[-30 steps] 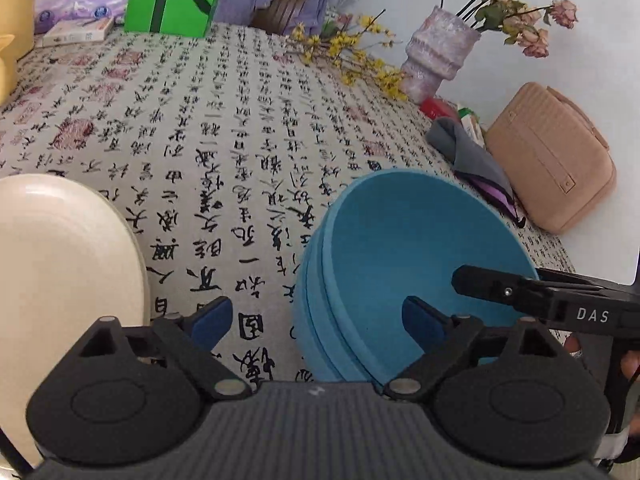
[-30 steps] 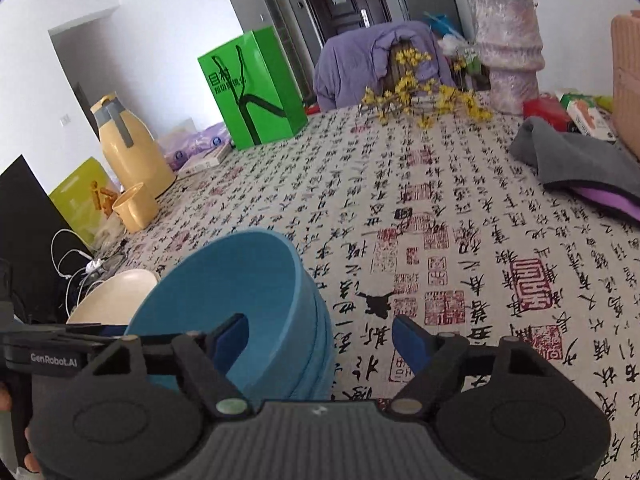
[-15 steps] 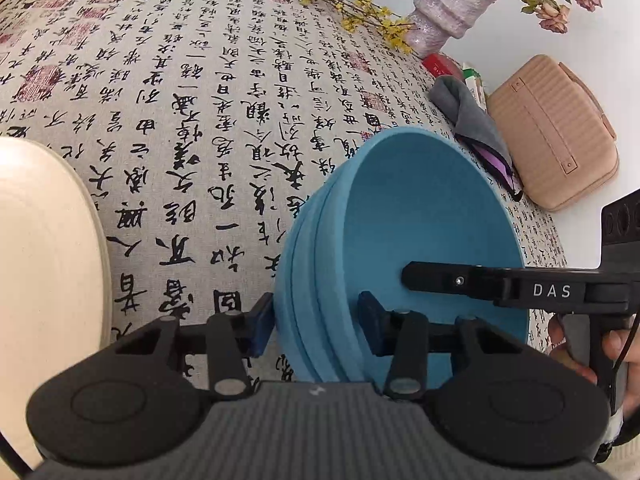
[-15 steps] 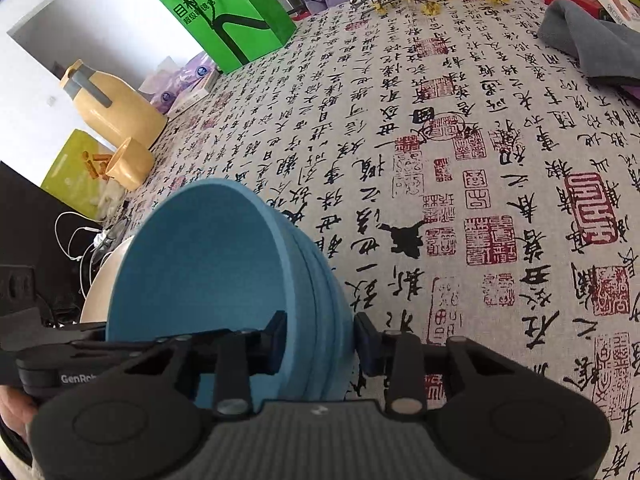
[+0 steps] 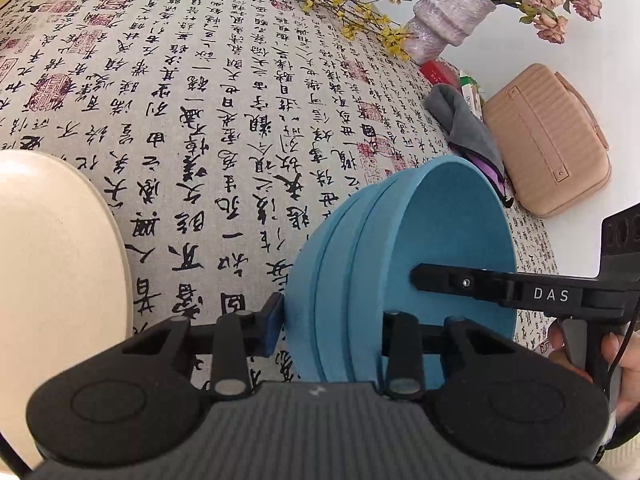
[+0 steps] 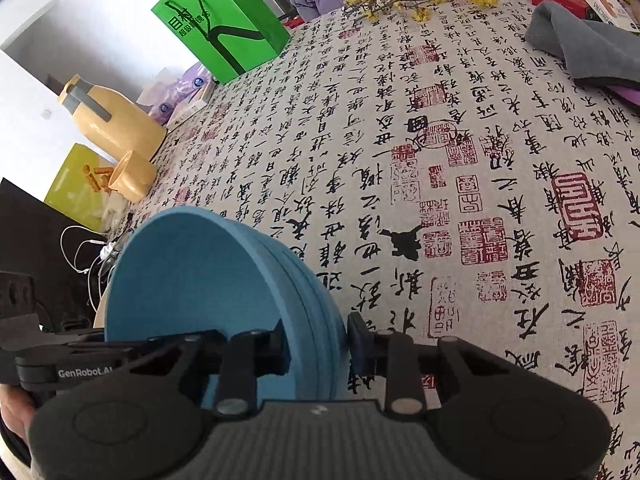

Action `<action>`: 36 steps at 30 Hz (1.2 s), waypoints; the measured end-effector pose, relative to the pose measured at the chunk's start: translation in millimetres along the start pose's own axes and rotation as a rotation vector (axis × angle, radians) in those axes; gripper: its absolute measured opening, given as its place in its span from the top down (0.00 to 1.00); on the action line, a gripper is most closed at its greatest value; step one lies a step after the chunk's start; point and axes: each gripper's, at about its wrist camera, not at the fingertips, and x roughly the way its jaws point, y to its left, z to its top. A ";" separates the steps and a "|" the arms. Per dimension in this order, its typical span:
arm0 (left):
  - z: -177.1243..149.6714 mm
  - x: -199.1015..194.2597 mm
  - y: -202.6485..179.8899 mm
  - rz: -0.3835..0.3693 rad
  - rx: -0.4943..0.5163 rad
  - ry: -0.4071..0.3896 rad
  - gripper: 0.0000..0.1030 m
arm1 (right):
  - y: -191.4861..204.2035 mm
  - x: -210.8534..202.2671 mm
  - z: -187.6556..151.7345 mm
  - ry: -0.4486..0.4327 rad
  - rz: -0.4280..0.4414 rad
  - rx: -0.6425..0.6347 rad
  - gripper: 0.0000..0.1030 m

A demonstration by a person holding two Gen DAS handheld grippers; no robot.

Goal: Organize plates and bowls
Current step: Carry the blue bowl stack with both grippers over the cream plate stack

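Note:
A stack of nested blue bowls [image 5: 400,264] is held off the calligraphy tablecloth [image 5: 224,92] between both grippers. My left gripper [image 5: 332,322] is shut on the stack's near rim, one finger outside and one inside. My right gripper [image 6: 318,340] is shut on the opposite rim of the same blue bowls [image 6: 224,276], which tilt away from it. The right gripper's finger [image 5: 480,286] reaches into the bowl in the left wrist view. A cream plate [image 5: 52,280] lies at the left on the table.
A vase with flowers [image 5: 444,16], yellow sprigs, a grey cloth [image 5: 468,128] and a tan case [image 5: 548,140] lie at the far right. A green bag [image 6: 220,32], yellow jug [image 6: 108,120] and cup [image 6: 134,176] stand along the far left edge.
Both grippers went from open beside the bowl stack to shut on its opposite rims. The stack has since risen from the table and tilted.

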 end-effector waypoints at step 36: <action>0.5 -128.2 198.0 0.092 -0.206 -0.082 0.67 | 211.2 121.2 18.2 0.150 0.090 -0.107 0.75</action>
